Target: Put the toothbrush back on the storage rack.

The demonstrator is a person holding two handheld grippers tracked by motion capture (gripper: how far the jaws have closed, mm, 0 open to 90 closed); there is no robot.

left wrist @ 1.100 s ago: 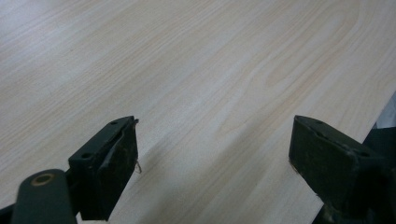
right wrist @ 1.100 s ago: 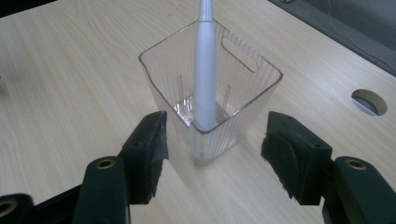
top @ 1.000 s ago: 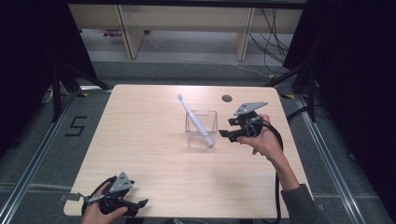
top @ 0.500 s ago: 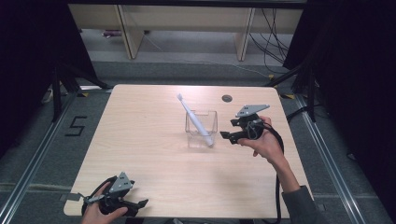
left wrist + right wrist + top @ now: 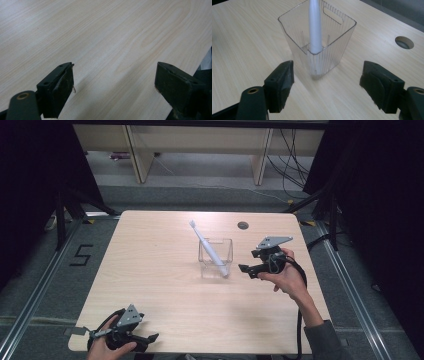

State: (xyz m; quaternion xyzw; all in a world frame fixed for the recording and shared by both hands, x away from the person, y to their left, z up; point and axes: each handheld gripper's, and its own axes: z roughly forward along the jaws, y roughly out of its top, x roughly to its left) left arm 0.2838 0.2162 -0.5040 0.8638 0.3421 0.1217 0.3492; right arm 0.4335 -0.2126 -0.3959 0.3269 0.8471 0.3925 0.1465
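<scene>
A clear plastic container (image 5: pixel 216 256) stands upright on the wooden table (image 5: pixel 150 250). A white toothbrush (image 5: pixel 207 247) leans in it, head up and to the far left. My right gripper (image 5: pixel 246 270) sits just right of the container, open; its jaws have just been opening and nothing is between them. In the right gripper view the container (image 5: pixel 332 42) and the toothbrush handle (image 5: pixel 315 27) stand just beyond my right gripper (image 5: pixel 328 75). My left gripper (image 5: pixel 147 340) rests at the near left edge, and in its own view the left gripper (image 5: pixel 115 75) is open over bare wood.
A round cable hole (image 5: pixel 243 225) lies in the table behind the container, also the hole (image 5: pixel 404 42) at the upper right of the right gripper view. Shelving (image 5: pixel 200 150) stands beyond the far edge. Dark floor and rails flank the table.
My right gripper has drawn back slightly from the container's right corner toward the near side. The toothbrush stays leaning in the container. The left gripper has not moved.
</scene>
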